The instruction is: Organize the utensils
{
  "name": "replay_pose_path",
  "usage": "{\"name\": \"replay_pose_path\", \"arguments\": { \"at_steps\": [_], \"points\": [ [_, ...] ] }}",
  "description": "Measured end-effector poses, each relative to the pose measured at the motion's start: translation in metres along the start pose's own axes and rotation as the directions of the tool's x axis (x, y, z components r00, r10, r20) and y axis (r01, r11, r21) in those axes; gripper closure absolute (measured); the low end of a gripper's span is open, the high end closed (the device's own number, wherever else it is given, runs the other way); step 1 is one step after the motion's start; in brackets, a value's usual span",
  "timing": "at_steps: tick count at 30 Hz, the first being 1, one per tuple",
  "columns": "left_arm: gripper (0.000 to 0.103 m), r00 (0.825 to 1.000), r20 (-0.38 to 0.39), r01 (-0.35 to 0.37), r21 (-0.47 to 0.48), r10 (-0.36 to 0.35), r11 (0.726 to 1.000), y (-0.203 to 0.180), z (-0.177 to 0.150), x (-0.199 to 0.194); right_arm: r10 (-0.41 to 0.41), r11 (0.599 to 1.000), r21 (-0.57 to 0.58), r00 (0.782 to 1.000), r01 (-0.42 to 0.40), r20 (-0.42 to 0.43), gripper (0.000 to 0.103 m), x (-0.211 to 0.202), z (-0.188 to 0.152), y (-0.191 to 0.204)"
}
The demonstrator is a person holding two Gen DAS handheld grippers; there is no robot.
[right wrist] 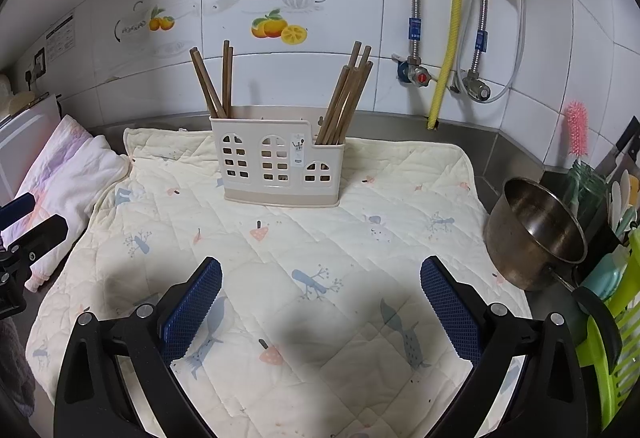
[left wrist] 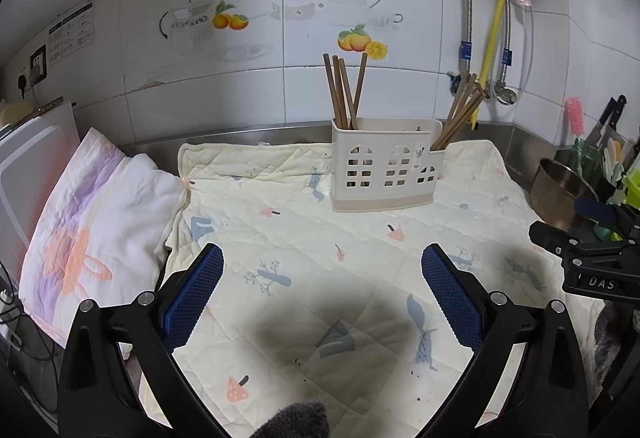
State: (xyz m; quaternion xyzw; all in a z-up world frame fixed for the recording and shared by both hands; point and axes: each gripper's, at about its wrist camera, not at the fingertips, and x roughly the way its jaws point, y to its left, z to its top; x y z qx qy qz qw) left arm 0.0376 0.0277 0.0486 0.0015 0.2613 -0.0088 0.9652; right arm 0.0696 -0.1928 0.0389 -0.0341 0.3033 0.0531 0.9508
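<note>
Holding both tongs, left tongs (left wrist: pixel 322 294) and right tongs (right wrist: pixel 320 302), wide open, gripping nothing. Standing mid-frame: cream plastic holder (right wrist: pixel 280 161) with brown wooden chopsticks (right wrist: pixel 346 97). Risking bumping, tipping holder, spilling sticks onto quilted cloth (right wrist: pixel 360 238).

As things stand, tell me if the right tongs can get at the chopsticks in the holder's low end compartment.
Probably yes. The right tongs stand open and empty, only bare quilted mat lies before the utensil holder, and those chopsticks lean out above its rim.

black gripper arms with silver screws; fingers (left wrist: pixel 192 298) faced in blue textured pads.
</note>
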Motion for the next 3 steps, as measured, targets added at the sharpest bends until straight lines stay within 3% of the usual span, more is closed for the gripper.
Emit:
{"name": "replay_pose_path", "arguments": {
  "at_steps": [3],
  "points": [
    [0.005,1.0,-0.003,0.0,-0.001,0.0,1.0,0.0001,-0.0016,0.0005,0.0,1.0,-0.002,1.0,0.0,-0.001,0.007,0.0008,-0.0003,-0.0002]
  ]
}}
